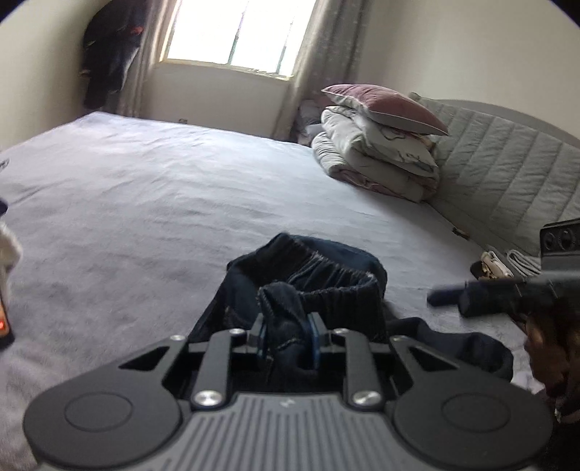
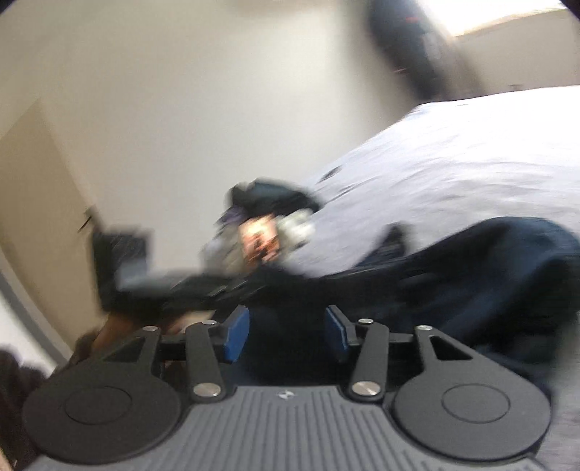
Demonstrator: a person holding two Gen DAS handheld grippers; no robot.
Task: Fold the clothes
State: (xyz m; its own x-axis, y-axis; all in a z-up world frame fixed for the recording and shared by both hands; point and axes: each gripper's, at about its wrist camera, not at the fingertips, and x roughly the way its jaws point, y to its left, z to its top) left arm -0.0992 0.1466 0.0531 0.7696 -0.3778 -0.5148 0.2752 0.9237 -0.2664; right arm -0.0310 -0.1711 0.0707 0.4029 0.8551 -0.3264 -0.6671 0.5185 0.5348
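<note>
My left gripper's fingers (image 1: pixel 261 335) pinch a bunched fold of the dark denim trousers (image 1: pixel 308 286), which lie crumpled on the near part of the bed (image 1: pixel 145 188), probably to lift and straighten them. My right gripper (image 2: pixel 286 335) hangs wide open over the cloth, gripping nothing; only its blurred view shows the clothes heap (image 2: pixel 275 217) at the bed's edge, while the left view alone shows the stacked bedding (image 1: pixel 377 145).

Home bedroom, wide bed (image 1: pixel 152 188) with pale lilac sheet spread ahead of the left gripper, folded quilts and pink pillow (image 1: pixel 384 105) stacked ahead to its right against a padded grey headboard (image 1: pixel 507 166), curtained bright window (image 1: pixel 239 32) beyond, plain cream walls
</note>
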